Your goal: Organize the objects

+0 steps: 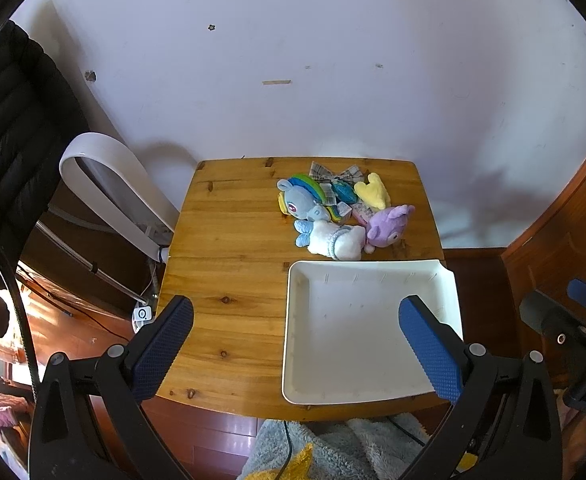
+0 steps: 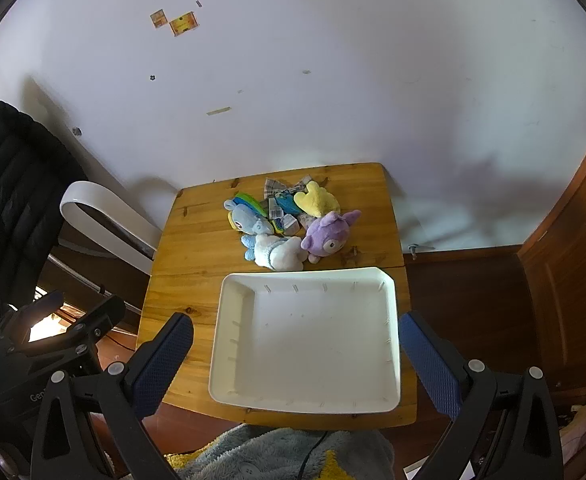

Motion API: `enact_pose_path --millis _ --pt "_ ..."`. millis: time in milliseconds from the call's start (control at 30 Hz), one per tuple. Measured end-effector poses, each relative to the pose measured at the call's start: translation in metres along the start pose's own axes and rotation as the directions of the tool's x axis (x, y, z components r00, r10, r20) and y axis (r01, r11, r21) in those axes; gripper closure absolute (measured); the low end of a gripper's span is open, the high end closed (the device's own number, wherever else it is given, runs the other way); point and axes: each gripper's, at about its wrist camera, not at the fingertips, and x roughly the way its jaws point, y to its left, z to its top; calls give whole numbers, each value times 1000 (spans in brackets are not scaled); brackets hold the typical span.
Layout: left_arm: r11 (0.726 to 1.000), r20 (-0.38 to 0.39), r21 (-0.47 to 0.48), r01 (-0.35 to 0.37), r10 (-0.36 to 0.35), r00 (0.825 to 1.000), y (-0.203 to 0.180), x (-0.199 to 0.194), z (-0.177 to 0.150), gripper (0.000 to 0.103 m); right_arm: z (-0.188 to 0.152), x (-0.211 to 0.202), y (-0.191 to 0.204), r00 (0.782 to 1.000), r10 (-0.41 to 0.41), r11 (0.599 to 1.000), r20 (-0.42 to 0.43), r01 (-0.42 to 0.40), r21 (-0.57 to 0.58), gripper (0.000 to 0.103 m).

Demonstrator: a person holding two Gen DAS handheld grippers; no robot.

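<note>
Both tongs, left (image 1: 296, 354) & right (image 2: 296, 360), spread wide, holding nothing. White tray (image 2: 229, 360) at bench's (image 1: 221, 240) near-right corner has nothing in it; plush toys (image 1: 333, 216) piled by far edge. Nothing sorted yet, all left to do.

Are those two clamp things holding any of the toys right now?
No. The left gripper and right gripper are both open and hold nothing; the plush toys lie beyond the white tray.

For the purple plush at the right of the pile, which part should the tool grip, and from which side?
Probably its round head, from above on the near, tray side. The purple plush lies at the pile's near right corner, its head exposed, with bare table before the white tray.
</note>
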Motion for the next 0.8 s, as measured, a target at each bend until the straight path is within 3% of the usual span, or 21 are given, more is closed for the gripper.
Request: enact_pose_path --millis 800 --pt "999 5 -31 -12 12 1000 4 -11 -12 1 -4 -4 -1 1000 20 1000 1 -20 -23 0"
